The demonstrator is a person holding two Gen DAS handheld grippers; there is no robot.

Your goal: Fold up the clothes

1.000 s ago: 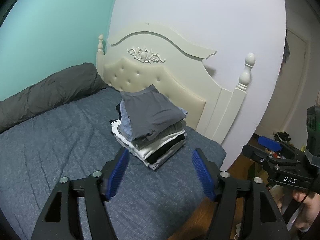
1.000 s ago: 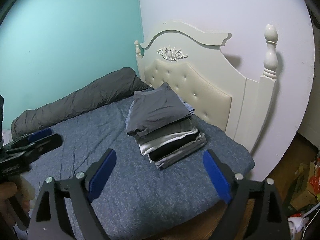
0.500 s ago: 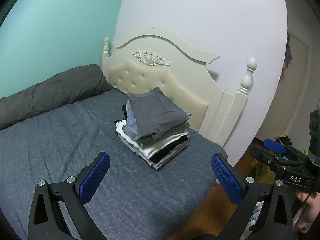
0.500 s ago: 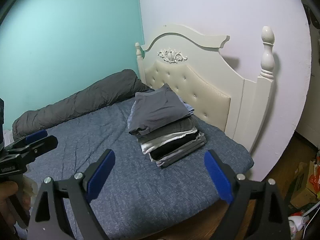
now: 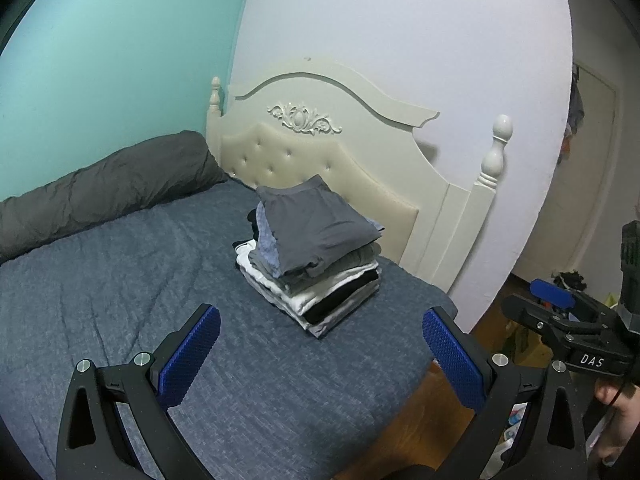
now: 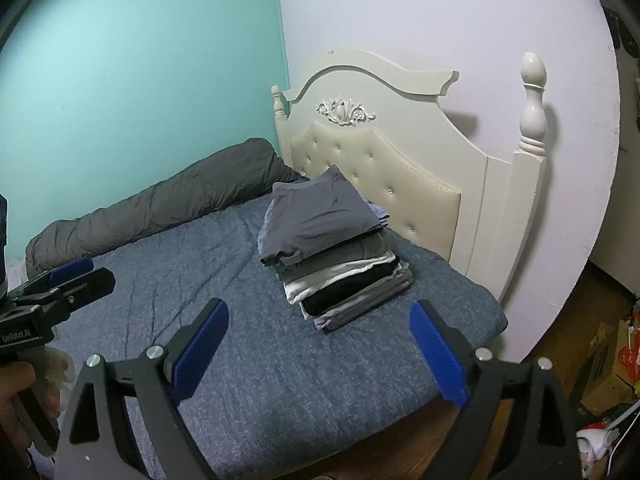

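A neat stack of folded clothes sits on the blue-grey quilted bedspread, toward the far right corner of the bed and just in front of the cream tufted headboard with a carved crest. A dark grey folded garment tops the pile; beneath it lie lighter grey, white, black and grey layers, their edges roughly lined up.

The left gripper, black with blue ridged pads, hovers above the near part of the bedspread with its jaws spread wide after having just been opening; nothing lies between them and the pile is well beyond the fingertips. The right gripper hangs likewise over the near edge of the bed, its jaws standing wide apart and empty, clear of the clothes.

A long dark grey rolled duvet lies along the far left side against the turquoise wall. The other wall, behind the headboard, is pale lilac-white. At the lower right, beyond the bed, wooden floor shows with some clutter on it.
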